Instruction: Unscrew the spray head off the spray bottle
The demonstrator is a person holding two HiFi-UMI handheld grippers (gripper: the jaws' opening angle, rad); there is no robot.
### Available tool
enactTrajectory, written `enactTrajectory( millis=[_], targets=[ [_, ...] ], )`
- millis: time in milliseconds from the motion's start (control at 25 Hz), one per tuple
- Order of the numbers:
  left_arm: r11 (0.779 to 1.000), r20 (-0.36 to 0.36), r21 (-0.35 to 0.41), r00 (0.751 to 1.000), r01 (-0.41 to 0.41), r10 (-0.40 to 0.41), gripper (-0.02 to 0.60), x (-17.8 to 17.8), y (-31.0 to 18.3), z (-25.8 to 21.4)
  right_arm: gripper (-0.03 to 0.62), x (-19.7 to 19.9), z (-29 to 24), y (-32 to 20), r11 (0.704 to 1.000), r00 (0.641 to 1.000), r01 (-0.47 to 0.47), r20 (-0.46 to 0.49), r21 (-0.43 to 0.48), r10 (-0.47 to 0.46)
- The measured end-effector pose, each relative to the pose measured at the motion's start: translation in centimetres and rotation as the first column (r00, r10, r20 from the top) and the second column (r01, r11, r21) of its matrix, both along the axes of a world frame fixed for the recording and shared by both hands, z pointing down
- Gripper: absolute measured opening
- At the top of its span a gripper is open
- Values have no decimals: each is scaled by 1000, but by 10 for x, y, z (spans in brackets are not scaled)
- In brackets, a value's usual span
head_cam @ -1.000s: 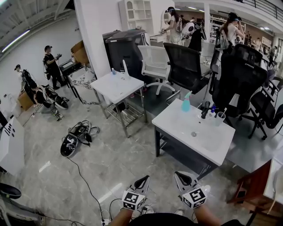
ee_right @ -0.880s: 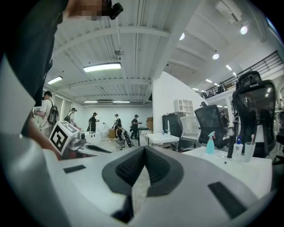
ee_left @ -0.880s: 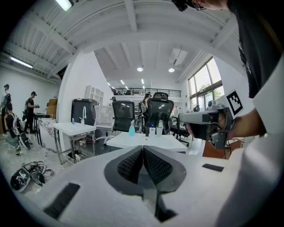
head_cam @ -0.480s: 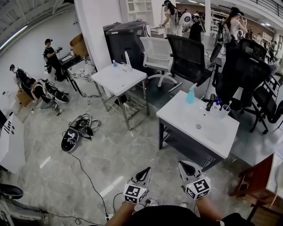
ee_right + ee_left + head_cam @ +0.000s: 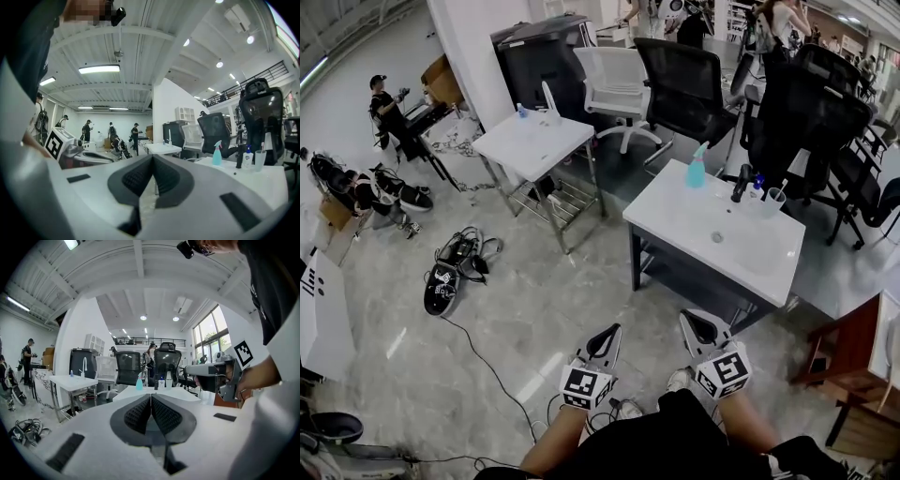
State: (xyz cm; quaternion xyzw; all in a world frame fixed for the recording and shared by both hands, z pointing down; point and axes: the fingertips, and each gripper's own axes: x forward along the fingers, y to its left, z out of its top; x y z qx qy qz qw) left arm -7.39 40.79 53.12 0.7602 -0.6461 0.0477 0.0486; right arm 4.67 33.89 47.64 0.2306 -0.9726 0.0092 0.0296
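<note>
A teal spray bottle (image 5: 697, 166) with a pale spray head stands at the far left corner of the white table (image 5: 694, 234); it also shows small in the left gripper view as the spray bottle (image 5: 139, 383) and in the right gripper view as the spray bottle (image 5: 216, 153). My left gripper (image 5: 613, 333) and right gripper (image 5: 688, 323) are both shut and hold nothing. They hang side by side over the floor, short of the table's near edge and well apart from the bottle.
On the table beside the bottle stand a dark bottle (image 5: 741, 183), a small blue-capped bottle (image 5: 756, 187) and a clear cup (image 5: 774, 200). Black office chairs (image 5: 684, 89) ring the table. A second white table (image 5: 532, 143) stands left. Cables and gear (image 5: 455, 272) lie on the floor.
Both grippers have moved forward towards the white table, which now sits nearer and lower in the head view. Their jaws stay shut.
</note>
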Motion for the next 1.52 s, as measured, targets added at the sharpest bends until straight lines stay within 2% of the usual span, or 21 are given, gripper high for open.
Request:
enactTrajectory(
  millis=[160,400,760,1120,1520],
  targets=[
    [1000,26,-21,1000,11,-10,17,-12,-16,7,6,-8,6,-19,1000,1000,2,-1,-14,-2],
    [998,23,-56,999,42,-41,17,-34,-45,16,6,-26,9,-62,1000,1000,15,15,-25,-15],
    [997,35,-73,999,40,-38,17,-43,-132,17,6,-35,8,-145,999,999,28,22,-37,-27],
    [998,51,-67,999,14,-10,17,-24,-222,3,6,-21,4,-222,997,998,42,40,-58,-40],
    [996,46,-75,997,-55,59,18,13,-279,12,6,11,23,-266,998,1000,22,12,-60,-21]
  ],
)
